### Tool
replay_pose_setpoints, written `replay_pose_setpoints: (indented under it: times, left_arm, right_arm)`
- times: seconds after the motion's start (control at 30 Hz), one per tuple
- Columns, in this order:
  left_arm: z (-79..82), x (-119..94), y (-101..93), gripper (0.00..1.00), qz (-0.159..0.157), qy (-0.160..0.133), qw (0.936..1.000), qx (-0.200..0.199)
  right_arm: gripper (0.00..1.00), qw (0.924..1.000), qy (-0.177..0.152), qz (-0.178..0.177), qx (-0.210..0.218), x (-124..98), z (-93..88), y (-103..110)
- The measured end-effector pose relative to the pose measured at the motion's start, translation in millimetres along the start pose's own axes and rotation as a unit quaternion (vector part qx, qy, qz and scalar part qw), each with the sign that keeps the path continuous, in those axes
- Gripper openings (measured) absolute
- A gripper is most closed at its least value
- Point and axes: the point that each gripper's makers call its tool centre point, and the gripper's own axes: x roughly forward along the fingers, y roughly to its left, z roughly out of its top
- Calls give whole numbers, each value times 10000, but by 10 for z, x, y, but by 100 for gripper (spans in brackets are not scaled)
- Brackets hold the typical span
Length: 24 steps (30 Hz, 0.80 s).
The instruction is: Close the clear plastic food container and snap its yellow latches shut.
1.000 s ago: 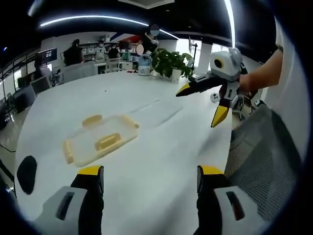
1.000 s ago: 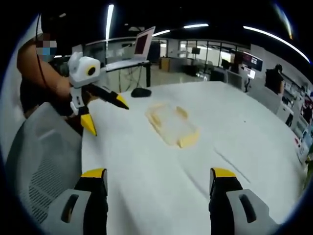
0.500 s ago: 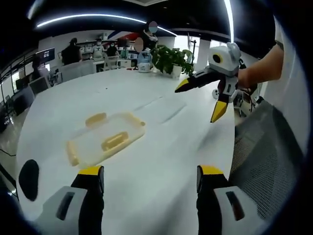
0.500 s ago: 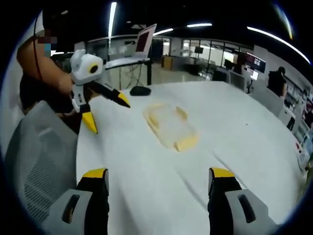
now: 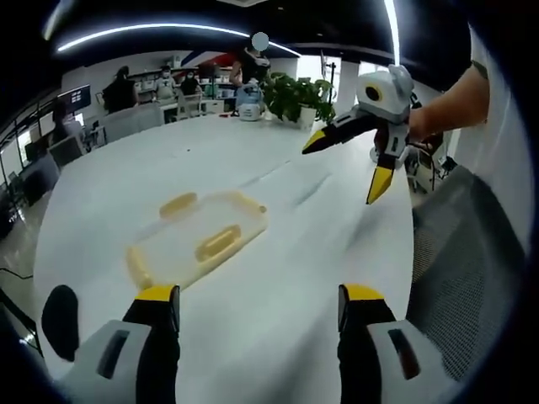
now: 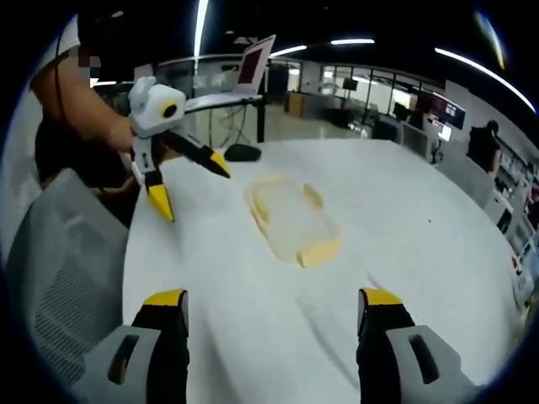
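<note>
Lying flat on the white table point(image 5: 278, 278), the clear plastic food container point(image 5: 198, 238) sits ahead of the left gripper point(image 5: 257, 307) and off to that view's left, well apart from its yellow-tipped jaws, which stand wide apart with nothing between them. Yellow latches point(image 5: 178, 204) show along the container's edges, one at its far long side, one at the near short end, and another yellow strip at the middle of its near side; whether they are snapped down cannot be told. A dark oval object point(image 5: 60, 311) rests on the table near its edge, left of the left gripper's own jaw.

Seen from the right gripper view, the container point(image 6: 290, 219) lies ahead of the right gripper point(image 6: 274, 310), roughly between its jaws' lines but well apart from them, with a yellow latch point(image 6: 320, 251) at its near end. That gripper's jaws are likewise spread and hold nothing. The left gripper point(image 6: 192, 187) hangs above the table beside the container, not touching it, jaws splayed. A black computer mouse point(image 6: 242, 153) sits on the table beyond. A grey mesh chair back point(image 6: 63, 278) stands at the table's edge. A potted plant point(image 5: 290, 94) stands at the table's far end.
</note>
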Motion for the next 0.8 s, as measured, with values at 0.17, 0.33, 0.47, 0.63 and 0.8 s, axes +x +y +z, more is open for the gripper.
replay_pose_setpoints:
  times: [0.17, 0.33, 0.47, 0.63, 0.8]
  left_arm:
    - [-12, -3, 84, 78, 31, 22, 10000, 9]
    - [-36, 2, 166, 78, 50, 66, 10000, 44]
    - [-38, 11, 209, 77, 41, 94, 9999, 80]
    - [-45, 32, 288, 77, 39, 122, 9998, 134]
    - [-58, 38, 352, 76, 26, 162, 9997, 197]
  right_arm:
    - [83, 10000, 54, 58, -51, 85, 11, 5]
    - [82, 9999, 59, 72, -56, 146, 46, -38]
    - [82, 9999, 88, 96, -97, 196, 63, -53]
    - [82, 9997, 130, 135, -147, 245, 75, -79]
    - [81, 9997, 136, 143, -148, 269, 93, -121]
